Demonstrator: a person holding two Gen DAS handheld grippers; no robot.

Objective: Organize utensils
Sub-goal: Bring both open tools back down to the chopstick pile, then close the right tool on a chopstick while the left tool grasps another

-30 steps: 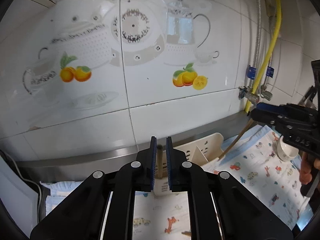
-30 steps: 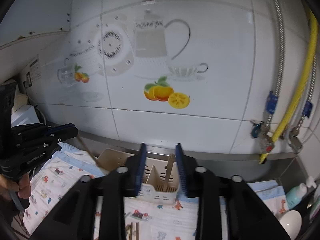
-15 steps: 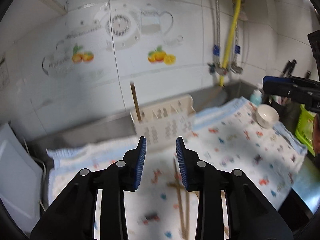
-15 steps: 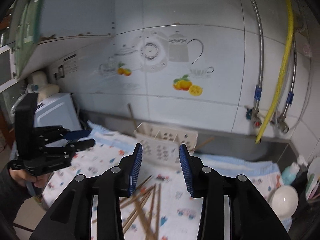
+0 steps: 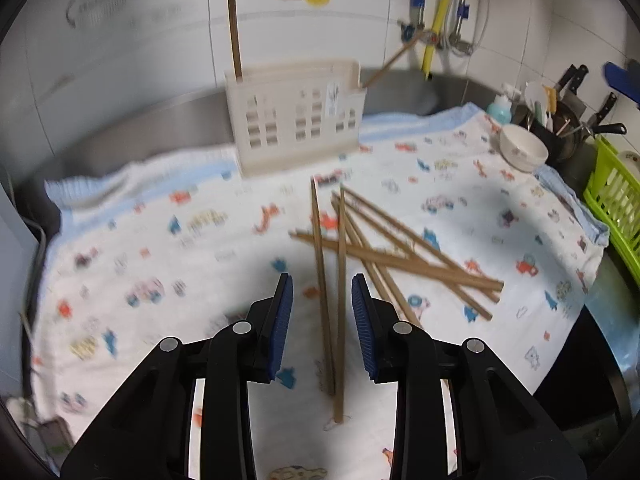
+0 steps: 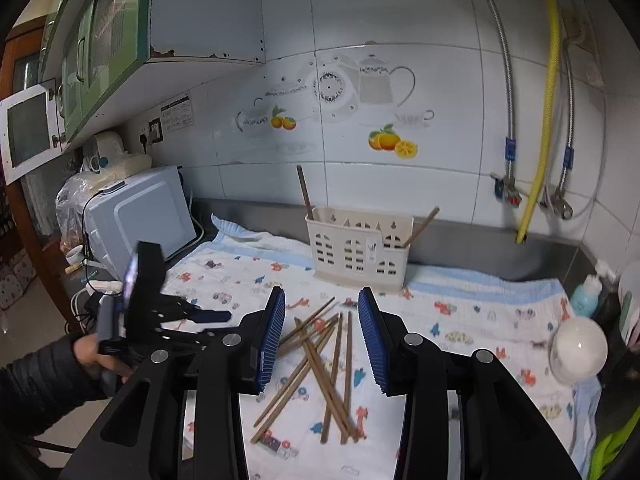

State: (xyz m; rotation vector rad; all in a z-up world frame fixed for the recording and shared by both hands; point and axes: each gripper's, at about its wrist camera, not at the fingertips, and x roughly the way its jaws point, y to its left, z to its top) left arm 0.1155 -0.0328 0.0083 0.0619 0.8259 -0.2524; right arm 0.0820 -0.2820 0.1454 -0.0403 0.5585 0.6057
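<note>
Several brown wooden chopsticks lie crossed in a loose pile on the patterned cloth; they also show in the right wrist view. A cream slotted utensil holder stands at the back by the wall, with one chopstick upright at its left end and another leaning out at its right end. It also shows in the right wrist view. My left gripper is open and empty above the near ends of the pile. My right gripper is open and empty, above the pile.
A white bowl, a blue-capped bottle, a pot of knives and tools and a green basket stand at the right. A white microwave stands at the left. The left gripper shows in the right wrist view.
Both grippers have opened, left a chopstick each in the holder, and pulled back and down from it. They now look down at the pile on the cloth.
</note>
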